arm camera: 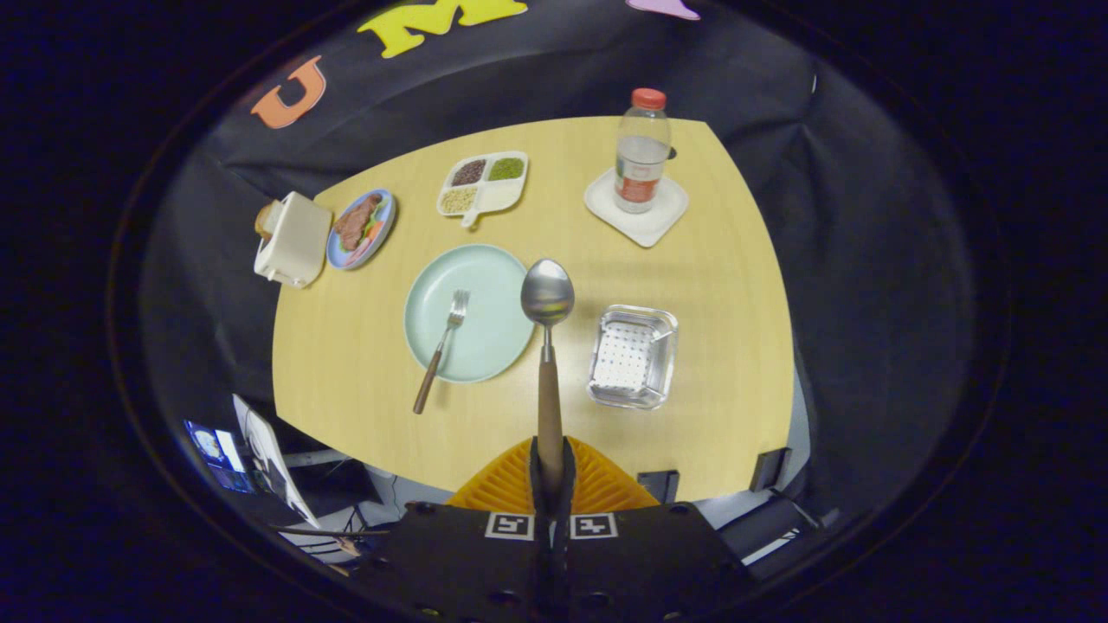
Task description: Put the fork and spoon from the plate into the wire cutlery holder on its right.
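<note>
Gripper (551, 472) closed on the wooden handle of the spoon (547, 298), which is held high above the table (346, 381), its bowl pointing ahead between plate (489, 272) and holder (633, 356). The fork (441, 346) lies on the plate, handle overhanging the near rim. The holder, right of the plate, looks empty. Judged progress: spoon lifted but not yet deposited; fork untouched.

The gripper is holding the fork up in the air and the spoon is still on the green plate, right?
Swapped. In the gripper view, the hand-held gripper grips the spoon by its handle, raised; the fork lies on the green plate.
</note>
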Demonstrator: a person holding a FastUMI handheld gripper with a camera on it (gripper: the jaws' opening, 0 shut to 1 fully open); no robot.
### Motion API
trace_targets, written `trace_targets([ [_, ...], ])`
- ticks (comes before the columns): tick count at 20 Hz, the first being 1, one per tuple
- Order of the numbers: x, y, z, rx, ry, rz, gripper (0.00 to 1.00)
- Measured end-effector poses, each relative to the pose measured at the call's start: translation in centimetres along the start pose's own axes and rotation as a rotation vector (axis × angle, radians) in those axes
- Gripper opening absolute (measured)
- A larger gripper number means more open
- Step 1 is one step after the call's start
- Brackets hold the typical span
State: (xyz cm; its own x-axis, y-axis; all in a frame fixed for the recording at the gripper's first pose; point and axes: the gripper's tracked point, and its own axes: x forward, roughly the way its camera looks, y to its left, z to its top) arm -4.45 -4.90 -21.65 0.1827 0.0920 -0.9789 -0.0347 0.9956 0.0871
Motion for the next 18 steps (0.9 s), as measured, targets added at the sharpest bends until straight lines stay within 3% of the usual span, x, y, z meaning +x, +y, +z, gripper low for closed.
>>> trace_targets([
  [3,0.6,-3.0,-1.5,0.032,0.044,-0.032,0.00],
  [8,2.6,-3.9,-3.5,0.089,0.149,0.008,0.01],
  [18,6.8,-3.8,-1.8,0.199,0.238,0.007,0.01],
])
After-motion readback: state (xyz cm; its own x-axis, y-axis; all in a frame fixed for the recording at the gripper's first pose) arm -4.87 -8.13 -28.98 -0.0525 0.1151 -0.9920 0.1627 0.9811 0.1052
